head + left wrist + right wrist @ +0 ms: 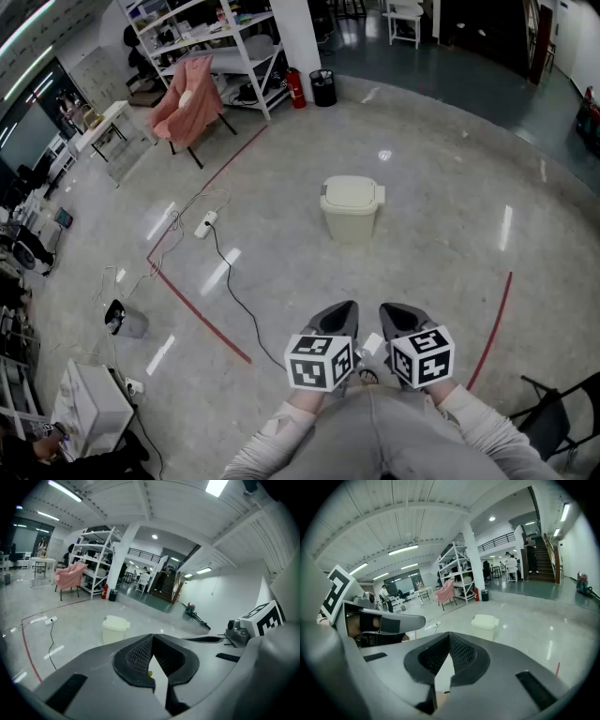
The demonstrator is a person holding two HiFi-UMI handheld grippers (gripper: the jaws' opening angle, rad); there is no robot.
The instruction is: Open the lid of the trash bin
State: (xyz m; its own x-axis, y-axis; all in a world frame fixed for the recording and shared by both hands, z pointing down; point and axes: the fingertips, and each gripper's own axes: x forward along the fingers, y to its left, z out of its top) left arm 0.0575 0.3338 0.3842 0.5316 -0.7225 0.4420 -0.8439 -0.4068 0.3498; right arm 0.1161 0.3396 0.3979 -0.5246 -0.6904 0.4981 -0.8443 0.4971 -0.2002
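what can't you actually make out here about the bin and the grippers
- Inside of the trash bin: hidden by its shut lid in all views.
- How the lid opens: the bin is too small and far in all views.
- How the left gripper and right gripper are held: in the head view, the marker cubes cover this.
- Items on the white shelves: too small in the head view.
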